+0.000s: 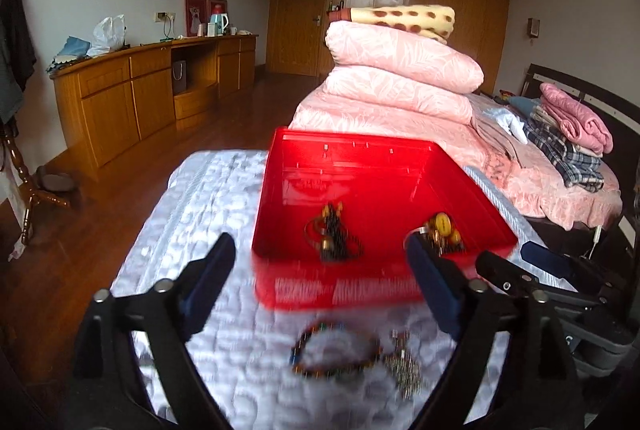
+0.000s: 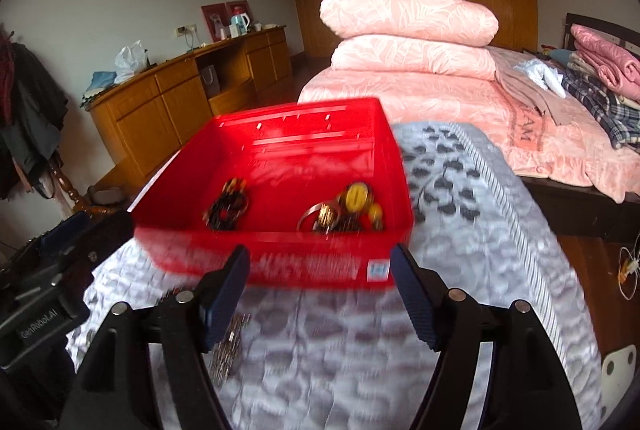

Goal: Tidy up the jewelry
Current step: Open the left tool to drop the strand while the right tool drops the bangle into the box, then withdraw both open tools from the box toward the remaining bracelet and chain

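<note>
A red plastic box [image 1: 360, 294] stands on a quilted silver cover [image 1: 208, 213]. Inside lie a dark beaded piece [image 1: 335, 236] and yellow beads with a metal bangle [image 1: 442, 230]. A multicoloured bead bracelet [image 1: 334, 352] and a silver chain [image 1: 404, 366] lie on the cover in front of the box. My left gripper [image 1: 320, 278] is open and empty, above the bracelet. My right gripper [image 2: 320, 286] is open and empty before the box [image 2: 280, 266]; the chain [image 2: 230, 346] lies by its left finger. The box contents also show in the right wrist view, the dark piece [image 2: 226, 207] and yellow beads [image 2: 352, 207].
A bed with stacked pink quilts [image 1: 400, 77] lies behind and right. A wooden sideboard [image 1: 152, 89] stands along the left wall over wooden floor. The right gripper's body [image 1: 568, 286] shows right of the box in the left view.
</note>
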